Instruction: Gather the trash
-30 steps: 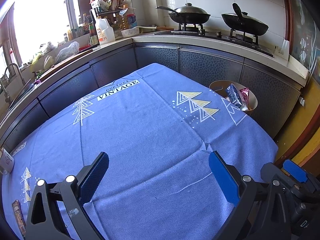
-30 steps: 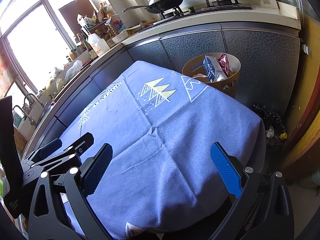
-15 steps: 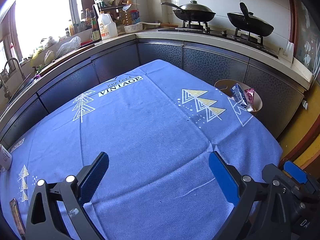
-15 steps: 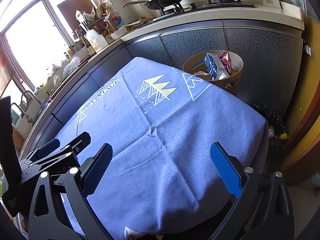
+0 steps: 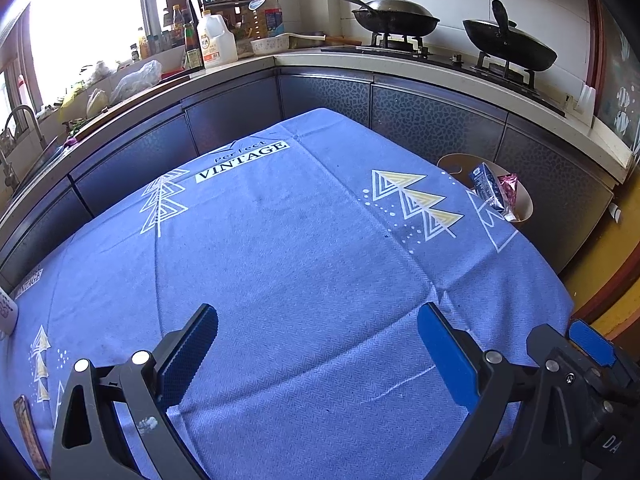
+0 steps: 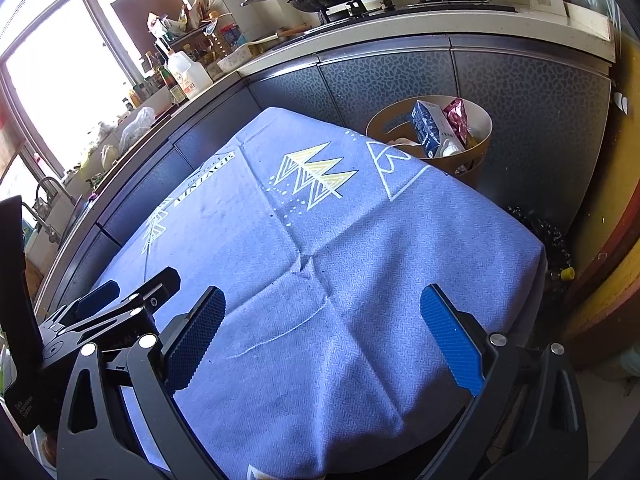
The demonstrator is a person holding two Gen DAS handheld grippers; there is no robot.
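Home kitchen: woks (image 5: 394, 16) on gas stove (image 5: 440, 54), sink tap (image 5: 24, 120), oil bottles (image 5: 192, 40).

Left tool (image 5: 318, 344): black frame with triangular cut-outs, two fingers faced with blue ribbed pads (image 5: 187, 356), silver round screws along the arms, a small whitish smudge on the left arm. Right tool (image 6: 322, 334): same black frame, blue textured pads (image 6: 452, 338), silver screws near each pad base. From the left wrist view its body edge shows white lettering "DA" and a blue pad tip. From the right wrist view the left tool's black housing carries tiny white print, unreadable.
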